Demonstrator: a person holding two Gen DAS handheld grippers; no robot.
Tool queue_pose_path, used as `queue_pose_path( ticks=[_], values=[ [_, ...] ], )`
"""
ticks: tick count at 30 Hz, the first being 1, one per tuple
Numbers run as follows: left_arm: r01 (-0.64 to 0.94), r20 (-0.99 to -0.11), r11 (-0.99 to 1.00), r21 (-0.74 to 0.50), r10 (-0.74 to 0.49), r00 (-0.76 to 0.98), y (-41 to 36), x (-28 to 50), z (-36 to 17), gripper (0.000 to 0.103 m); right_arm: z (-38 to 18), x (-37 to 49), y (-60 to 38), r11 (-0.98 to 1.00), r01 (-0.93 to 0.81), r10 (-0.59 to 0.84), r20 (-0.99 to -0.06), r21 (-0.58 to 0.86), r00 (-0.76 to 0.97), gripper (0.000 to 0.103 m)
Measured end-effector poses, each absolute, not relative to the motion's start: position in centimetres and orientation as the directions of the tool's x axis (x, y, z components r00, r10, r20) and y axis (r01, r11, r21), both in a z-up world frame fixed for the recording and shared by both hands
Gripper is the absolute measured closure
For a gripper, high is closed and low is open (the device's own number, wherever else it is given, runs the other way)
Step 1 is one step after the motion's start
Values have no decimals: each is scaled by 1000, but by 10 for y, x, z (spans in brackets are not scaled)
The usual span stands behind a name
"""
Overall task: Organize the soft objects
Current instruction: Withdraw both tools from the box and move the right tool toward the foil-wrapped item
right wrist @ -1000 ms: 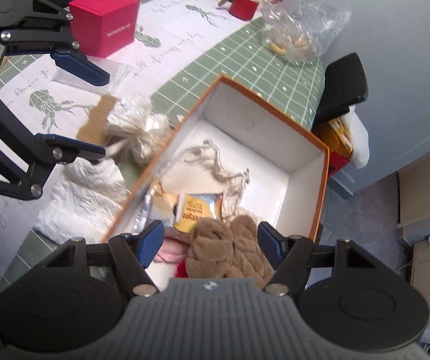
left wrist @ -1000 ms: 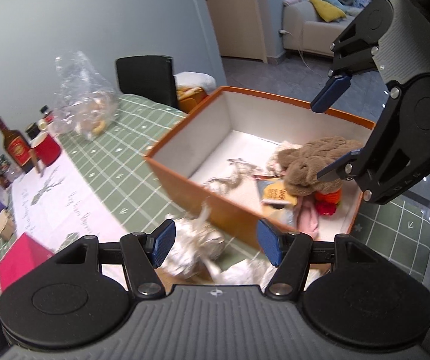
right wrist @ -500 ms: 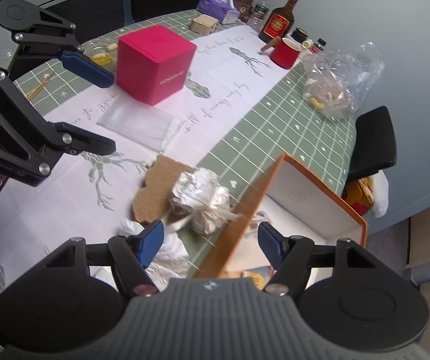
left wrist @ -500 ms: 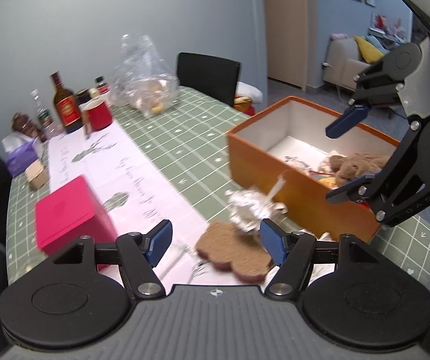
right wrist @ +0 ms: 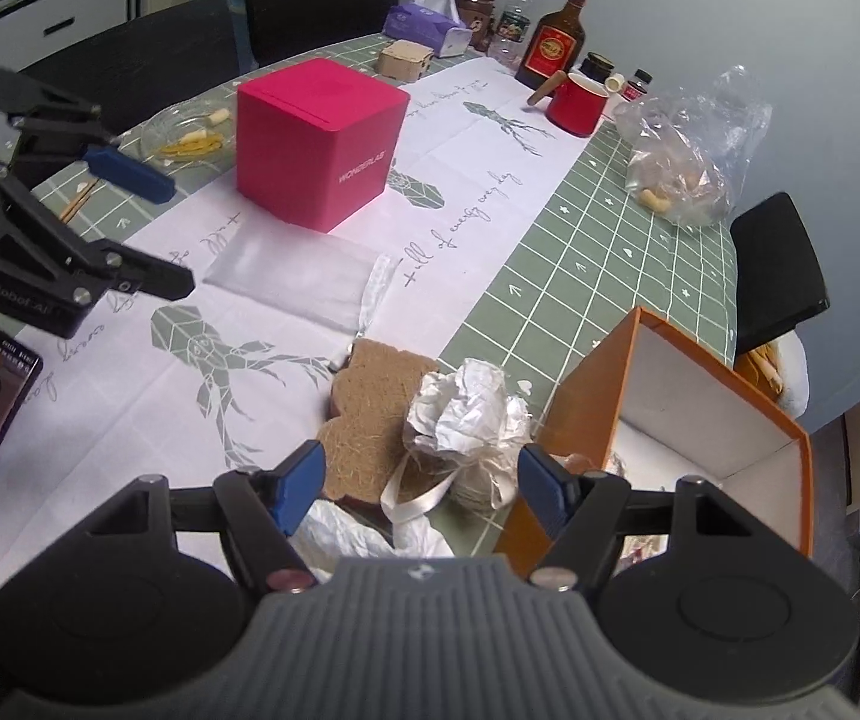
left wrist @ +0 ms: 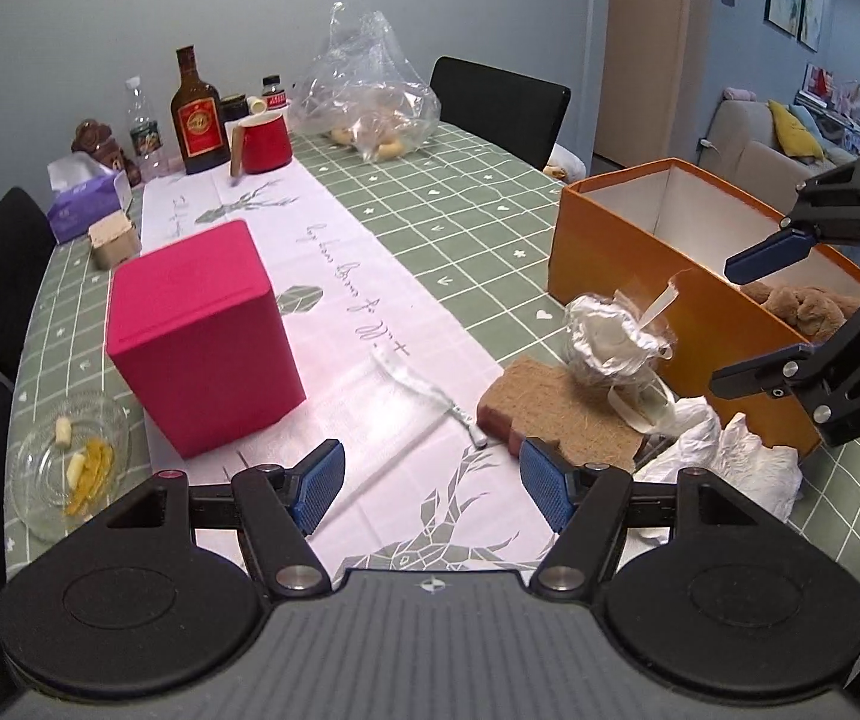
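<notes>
You held your left tool (left wrist: 432, 485) wide open and empty above the white runner (left wrist: 358, 324) on the table (left wrist: 478, 192). Your right tool (right wrist: 420, 489) was spread just as wide, gripping nothing — it hovered over the silver wrapped bundle (right wrist: 469, 414) and the brown heart-shaped pad (right wrist: 370, 402), which lay touching just beside the orange box (left wrist: 658, 276). A brown plush (left wrist: 802, 309) sat inside that box.
</notes>
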State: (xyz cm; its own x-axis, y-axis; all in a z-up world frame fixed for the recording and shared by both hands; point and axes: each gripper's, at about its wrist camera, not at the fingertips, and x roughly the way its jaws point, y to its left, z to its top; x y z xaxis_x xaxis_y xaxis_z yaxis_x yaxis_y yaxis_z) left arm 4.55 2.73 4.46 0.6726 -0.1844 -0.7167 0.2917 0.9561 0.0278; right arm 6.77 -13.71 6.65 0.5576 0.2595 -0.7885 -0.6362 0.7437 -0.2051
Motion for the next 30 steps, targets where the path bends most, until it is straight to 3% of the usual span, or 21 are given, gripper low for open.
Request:
queue_pose_path(
  ticks=[7, 20, 30],
  values=[
    [300, -732, 954, 4, -202, 651, 33, 44, 26, 24, 37, 91, -144, 854, -508, 262, -751, -112, 606, 34],
    [285, -743, 959, 13, -182, 645, 42, 61, 5, 22, 1, 112, -137, 895, -428, 215, -717, -128, 663, 33],
    [331, -758, 937, 114, -133, 639, 43, 93, -28, 22, -19, 126, -117, 884, -417, 155, -709, -212, 688, 33]
  ],
)
